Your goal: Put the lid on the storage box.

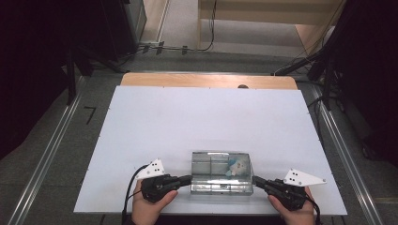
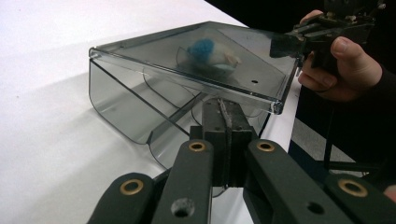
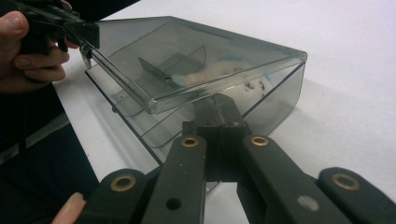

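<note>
A clear plastic box (image 1: 220,172) with a lid sat on the white desk (image 1: 187,122), close to the near edge and a little right of its middle. Dividers split the inside into compartments, and a small blue-and-white soft thing (image 1: 236,166) lay in the far right one; through the smoky lid I could not tell what it was. In the left gripper view the same thing (image 2: 210,53) showed as a blue and white blur under the lid.

The left claw (image 1: 187,180) pressed against the box's left end near the front corner, its jaws clenched together with no gap between them; in its own view (image 2: 225,125) the tips sat just under the lid's rim, touching the box wall. The right claw (image 1: 256,180) met the right end the same way, jaws squeezed tight, and in its own view (image 3: 217,114) the tips lay against the wall below the lid's edge. Whether either pinched any plastic I could not tell.

A hand (image 1: 148,206) held each gripper at the desk's near edge, one on either side of the box.
</note>
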A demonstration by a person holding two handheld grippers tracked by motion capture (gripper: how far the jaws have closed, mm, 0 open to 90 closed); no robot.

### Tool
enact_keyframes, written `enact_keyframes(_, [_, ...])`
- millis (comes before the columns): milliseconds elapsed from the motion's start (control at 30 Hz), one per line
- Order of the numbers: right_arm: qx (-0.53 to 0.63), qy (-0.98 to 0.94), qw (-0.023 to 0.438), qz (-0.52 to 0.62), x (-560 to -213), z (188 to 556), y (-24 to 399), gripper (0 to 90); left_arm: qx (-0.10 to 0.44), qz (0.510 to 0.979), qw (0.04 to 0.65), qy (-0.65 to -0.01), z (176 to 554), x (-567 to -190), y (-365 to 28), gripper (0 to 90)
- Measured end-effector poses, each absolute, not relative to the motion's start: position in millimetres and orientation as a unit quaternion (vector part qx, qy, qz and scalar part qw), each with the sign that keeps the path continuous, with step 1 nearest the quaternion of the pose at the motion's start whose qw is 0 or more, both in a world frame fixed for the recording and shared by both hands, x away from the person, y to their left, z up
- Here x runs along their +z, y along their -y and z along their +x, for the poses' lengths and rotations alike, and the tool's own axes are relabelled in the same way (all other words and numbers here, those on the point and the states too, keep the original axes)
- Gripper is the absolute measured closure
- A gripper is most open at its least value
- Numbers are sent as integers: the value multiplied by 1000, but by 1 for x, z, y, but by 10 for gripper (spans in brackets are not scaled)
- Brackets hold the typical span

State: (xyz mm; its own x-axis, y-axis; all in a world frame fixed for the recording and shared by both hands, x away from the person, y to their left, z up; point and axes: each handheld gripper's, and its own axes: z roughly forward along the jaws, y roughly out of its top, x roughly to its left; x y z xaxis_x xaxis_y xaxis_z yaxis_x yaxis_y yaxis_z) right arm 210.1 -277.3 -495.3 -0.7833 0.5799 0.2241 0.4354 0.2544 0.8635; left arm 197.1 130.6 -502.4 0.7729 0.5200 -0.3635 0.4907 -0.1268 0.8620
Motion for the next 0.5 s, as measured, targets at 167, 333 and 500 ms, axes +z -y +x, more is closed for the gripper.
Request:
enact_keyframes(167, [517, -790, 69, 321, -497, 208, 278, 879, 11, 750, 568, -338, 195, -503, -133, 900])
enact_keyframes(333, [514, -793, 64, 321, -500, 209, 280, 879, 6, 753, 564, -339, 195, -506, -134, 900])
enact_keyframes(500, [511, -796, 61, 320, -501, 209, 281, 879, 2, 755, 561, -338, 195, -508, -134, 900])
